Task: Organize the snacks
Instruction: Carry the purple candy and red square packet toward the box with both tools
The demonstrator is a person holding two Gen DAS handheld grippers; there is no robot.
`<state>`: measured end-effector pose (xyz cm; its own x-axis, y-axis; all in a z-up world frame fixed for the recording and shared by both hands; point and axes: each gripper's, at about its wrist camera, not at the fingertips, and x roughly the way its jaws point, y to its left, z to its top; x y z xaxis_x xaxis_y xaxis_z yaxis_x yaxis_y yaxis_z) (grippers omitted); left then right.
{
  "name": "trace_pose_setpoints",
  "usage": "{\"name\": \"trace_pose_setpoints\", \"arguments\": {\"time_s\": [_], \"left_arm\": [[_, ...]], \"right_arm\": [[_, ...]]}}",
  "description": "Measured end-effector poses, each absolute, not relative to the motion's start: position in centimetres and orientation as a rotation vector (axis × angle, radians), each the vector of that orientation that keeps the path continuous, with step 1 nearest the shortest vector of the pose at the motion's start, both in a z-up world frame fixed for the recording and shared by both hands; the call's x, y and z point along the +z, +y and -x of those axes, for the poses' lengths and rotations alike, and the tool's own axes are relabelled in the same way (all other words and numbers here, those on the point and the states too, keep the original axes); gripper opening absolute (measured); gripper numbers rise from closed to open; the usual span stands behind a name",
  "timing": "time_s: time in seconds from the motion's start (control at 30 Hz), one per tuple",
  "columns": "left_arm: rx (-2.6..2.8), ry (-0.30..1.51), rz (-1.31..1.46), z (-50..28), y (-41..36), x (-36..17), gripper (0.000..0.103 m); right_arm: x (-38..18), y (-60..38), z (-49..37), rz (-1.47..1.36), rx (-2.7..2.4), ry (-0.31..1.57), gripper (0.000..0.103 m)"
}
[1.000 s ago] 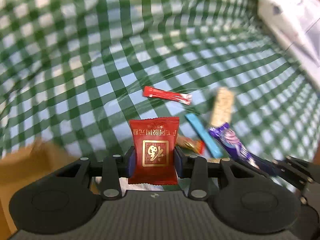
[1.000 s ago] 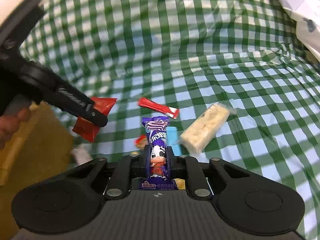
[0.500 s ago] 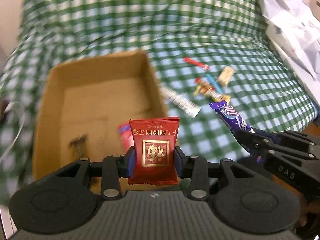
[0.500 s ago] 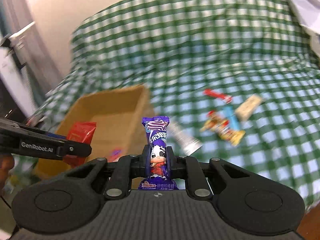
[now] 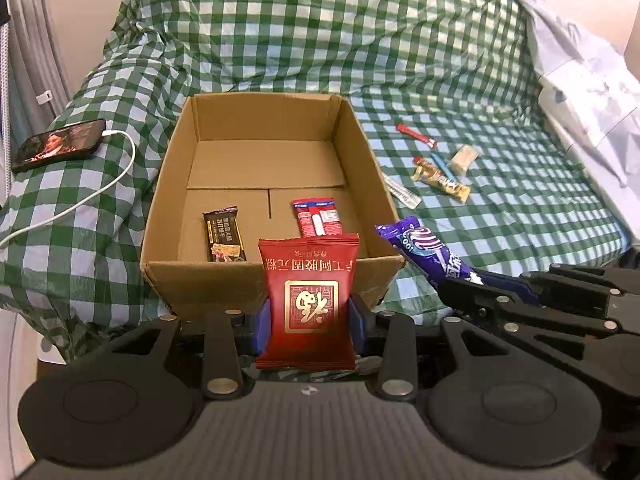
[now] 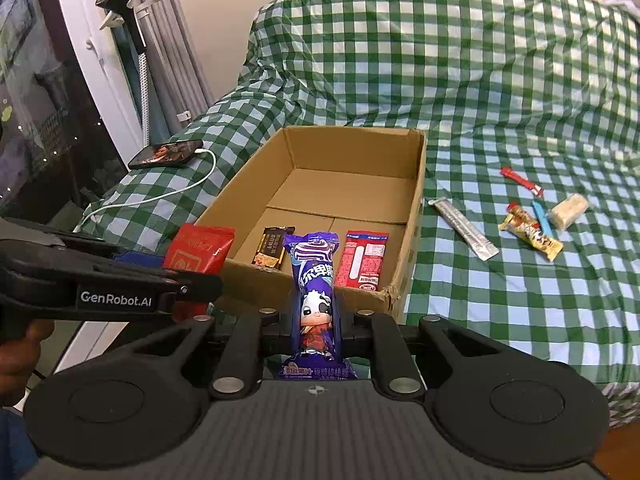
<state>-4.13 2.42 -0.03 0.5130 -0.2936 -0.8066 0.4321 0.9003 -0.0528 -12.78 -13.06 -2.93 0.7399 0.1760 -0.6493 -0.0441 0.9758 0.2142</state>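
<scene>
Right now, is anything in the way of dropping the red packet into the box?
Nothing visible. The red packet in the left gripper faces the open-topped cardboard box; only its low near wall lies ahead.

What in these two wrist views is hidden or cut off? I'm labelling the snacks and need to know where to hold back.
- Left wrist view: the red packet covers the middle of the cardboard box's near wall and part of its floor.
- Right wrist view: the purple candy wrapper hides its own bottom end behind the right gripper.
- Both views: print on the loose snacks on the checked cloth is too small to read.
</scene>
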Motion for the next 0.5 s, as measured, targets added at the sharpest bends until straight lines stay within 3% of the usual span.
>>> {"name": "trace_pose_setpoints", "arguments": {"time_s": [0.5], "left_arm": [[-0.436, 0.889, -0.096, 6.0, 4.9, 0.9, 0.044]], "right_arm": [[-1.8, -10.7, 14.1, -0.112, 0.109, 0.706, 0.016]]}}
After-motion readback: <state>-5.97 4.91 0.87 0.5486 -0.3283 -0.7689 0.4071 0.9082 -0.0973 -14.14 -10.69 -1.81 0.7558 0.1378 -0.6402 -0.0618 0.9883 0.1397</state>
